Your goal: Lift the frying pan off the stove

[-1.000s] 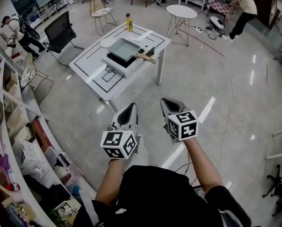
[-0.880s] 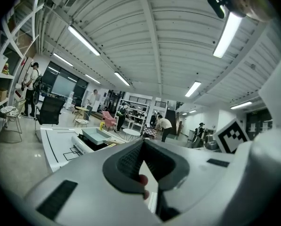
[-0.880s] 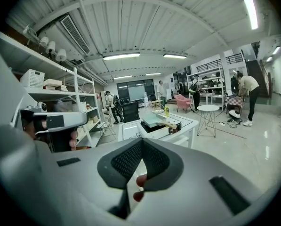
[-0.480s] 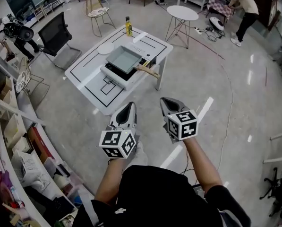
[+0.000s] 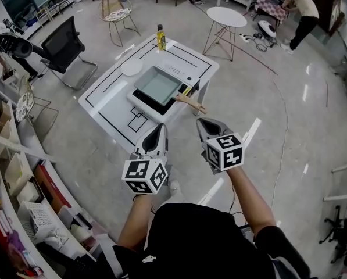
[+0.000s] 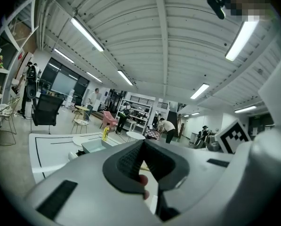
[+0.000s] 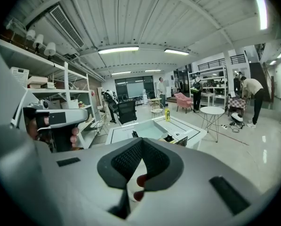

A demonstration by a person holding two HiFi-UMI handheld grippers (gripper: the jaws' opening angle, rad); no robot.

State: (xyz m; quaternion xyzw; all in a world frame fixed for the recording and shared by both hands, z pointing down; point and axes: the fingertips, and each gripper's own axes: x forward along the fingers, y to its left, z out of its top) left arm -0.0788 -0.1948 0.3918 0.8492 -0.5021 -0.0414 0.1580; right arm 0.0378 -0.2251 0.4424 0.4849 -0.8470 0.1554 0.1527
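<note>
The fingers [image 6: 126, 163] of the left gripper [image 5: 160, 130] were pressed together with nothing between them. Those of the right gripper [image 5: 203, 124] were likewise closed and empty. Over the past second neither gripper changed its pose, but the stove [image 5: 143, 103] slid lower and nearer in the head view. The person was walking up to it, so the task looked to be in its approach, with no contact yet.

The square frying pan [image 5: 157, 85] sat on the stove, its wooden handle [image 5: 190, 103] jutting past the stove's near right corner toward the person. Both grippers hung well short of the stove, on the person's side, the right one nearer the handle's line. Beyond the stove stood a yellow bottle [image 5: 160, 38], and a white plate [image 5: 131, 67] lay off its far left side on the same white table [image 5: 106, 95]. The jaws would likely need to open before reaching the handle.
</note>
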